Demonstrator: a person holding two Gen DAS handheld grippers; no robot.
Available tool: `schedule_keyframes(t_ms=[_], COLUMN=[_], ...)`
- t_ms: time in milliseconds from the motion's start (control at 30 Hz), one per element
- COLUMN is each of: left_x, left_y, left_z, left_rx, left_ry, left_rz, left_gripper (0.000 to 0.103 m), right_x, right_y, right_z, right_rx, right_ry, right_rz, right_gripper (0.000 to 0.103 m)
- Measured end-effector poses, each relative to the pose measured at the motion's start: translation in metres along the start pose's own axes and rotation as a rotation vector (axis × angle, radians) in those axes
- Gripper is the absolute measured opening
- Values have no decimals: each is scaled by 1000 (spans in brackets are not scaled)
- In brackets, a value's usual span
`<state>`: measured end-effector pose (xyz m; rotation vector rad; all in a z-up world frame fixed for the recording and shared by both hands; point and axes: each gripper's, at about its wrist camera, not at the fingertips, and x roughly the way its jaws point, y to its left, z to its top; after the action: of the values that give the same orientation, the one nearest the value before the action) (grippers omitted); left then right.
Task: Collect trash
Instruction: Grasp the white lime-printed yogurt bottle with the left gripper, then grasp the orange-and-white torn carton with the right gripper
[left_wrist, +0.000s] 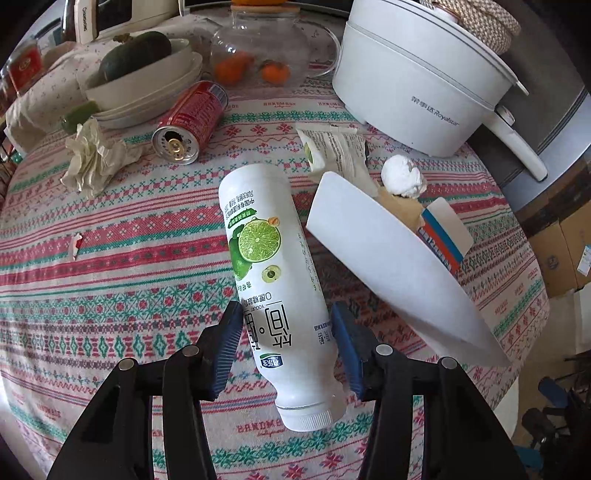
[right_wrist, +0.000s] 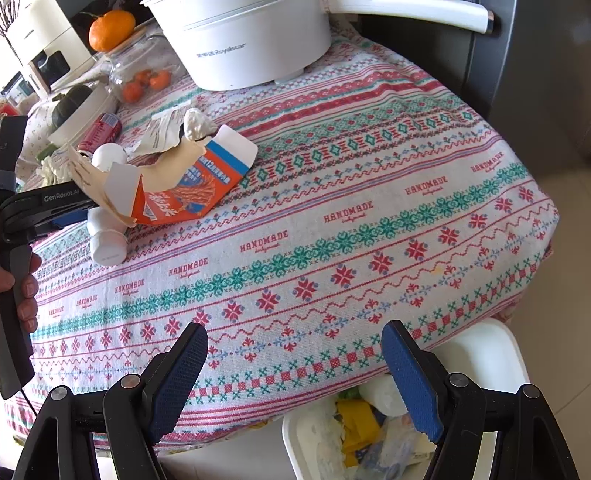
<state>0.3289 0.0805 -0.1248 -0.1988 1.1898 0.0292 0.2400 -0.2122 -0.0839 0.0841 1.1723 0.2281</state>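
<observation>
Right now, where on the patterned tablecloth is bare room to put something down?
Free: the wide stretch of patterned tablecloth between the torn orange carton and the table edge above the white trash bin. Crowded: the far side, around the red drink can, crumpled tissue and white electric pot.

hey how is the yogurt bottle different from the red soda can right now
The yogurt bottle is white plastic, capped, and pinched between the left gripper pads. The red soda can is metal, open-topped, and lies untouched on the tablecloth beside the stacked bowls. Both are drink containers on their sides.
</observation>
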Motion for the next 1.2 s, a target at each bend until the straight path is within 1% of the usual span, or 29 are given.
schedule_keyframes(t_ms=[100, 167, 233, 300, 433, 567, 700, 800, 933, 1067, 1133, 1200], left_x=[-8, -12, -13, -12, -6, 8, 6, -16, -54, -86, -91, -90], left_y=[11, 18, 28, 35, 40, 43, 44, 50, 54, 58, 57, 58], left_z=[-13, -18, -18, -15, -9, -3, -6, -18, -34, -64, -76, -87], left_rx=[45, 66, 48, 15, -28, -66, -84, -92, -59, -40, -30, -37], left_ry=[50, 68, 67, 59, 54, 64, 25, -6, -86, -156, -179, -183], left_rz=[20, 43, 57, 55, 56, 26, 9, -26, -37, -62, -63, -78], left_gripper=[52, 53, 53, 53, 54, 53, 52, 52, 52, 52, 52, 52], right_x=[0, 0, 2, 4, 10, 16, 19, 21, 26, 33, 40, 49], right_y=[3, 5, 8, 12, 20, 24, 21, 16, 9, 12, 17, 21], right_z=[0, 0, -1, -2, -5, -9, -12, -11, 0, 22, 34, 43], right_rx=[1, 1, 4, 2, -10, -22, -17, -7, 43, 48, 33, 18], right_ry=[-1, -1, 2, 8, 18, 32, 37, 34, 41, -14, -49, -73], right_rz=[0, 0, 4, 10, 11, 1, -2, 2, 45, 84, 102, 123], right_gripper=[82, 82, 82, 82, 82, 82, 82, 82, 82, 82, 82, 82])
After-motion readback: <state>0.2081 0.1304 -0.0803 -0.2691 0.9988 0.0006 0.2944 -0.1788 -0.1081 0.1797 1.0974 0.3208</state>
